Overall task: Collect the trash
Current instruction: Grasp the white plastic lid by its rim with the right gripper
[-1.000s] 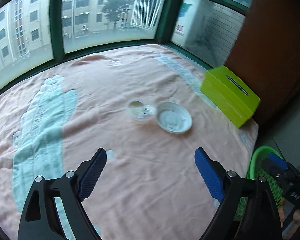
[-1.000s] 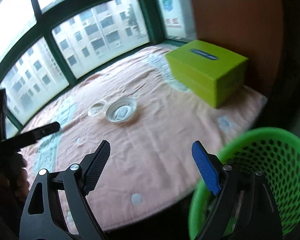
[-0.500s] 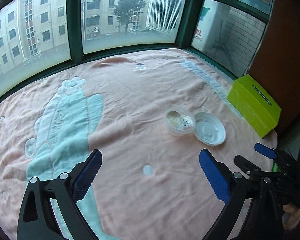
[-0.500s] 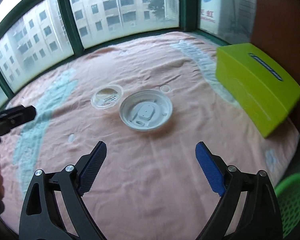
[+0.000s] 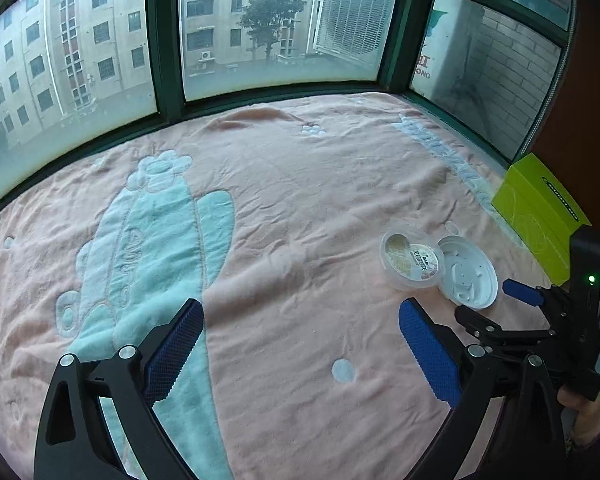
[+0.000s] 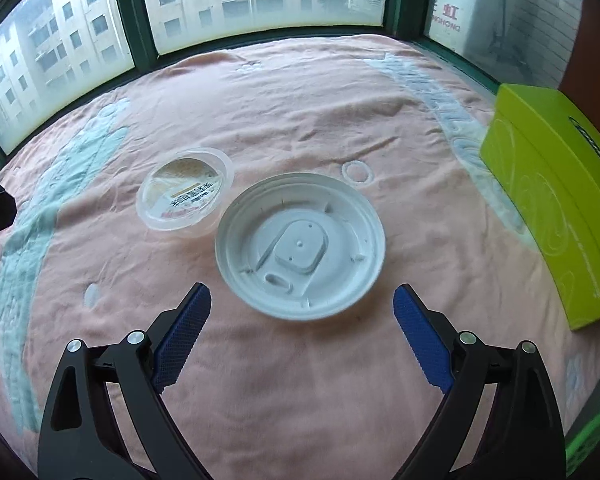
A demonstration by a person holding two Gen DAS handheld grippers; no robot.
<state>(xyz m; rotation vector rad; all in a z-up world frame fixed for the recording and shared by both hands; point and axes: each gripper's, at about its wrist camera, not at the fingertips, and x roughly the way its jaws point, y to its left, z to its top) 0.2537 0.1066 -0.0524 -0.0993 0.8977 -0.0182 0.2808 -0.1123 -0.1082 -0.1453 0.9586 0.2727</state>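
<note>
A white plastic cup lid (image 6: 300, 250) lies upside down on the pink blanket (image 6: 300, 92), with a clear lidded cup (image 6: 186, 194) touching its left side. My right gripper (image 6: 302, 304) is open and empty, just in front of the white lid. My left gripper (image 5: 300, 320) is open and empty over the blanket, left of the clear cup (image 5: 412, 256) and white lid (image 5: 468, 276). The right gripper (image 5: 496, 304) shows in the left wrist view beside the lid.
A lime green tissue box (image 6: 556, 200) stands at the blanket's right edge. A green mesh basket (image 6: 588, 436) sits low at the right, beyond the edge. Windows with dark green frames (image 5: 164, 36) line the far side.
My right gripper has moved forward and down toward the white lid, away from the green basket. My left gripper has swung left and closer to the blanket.
</note>
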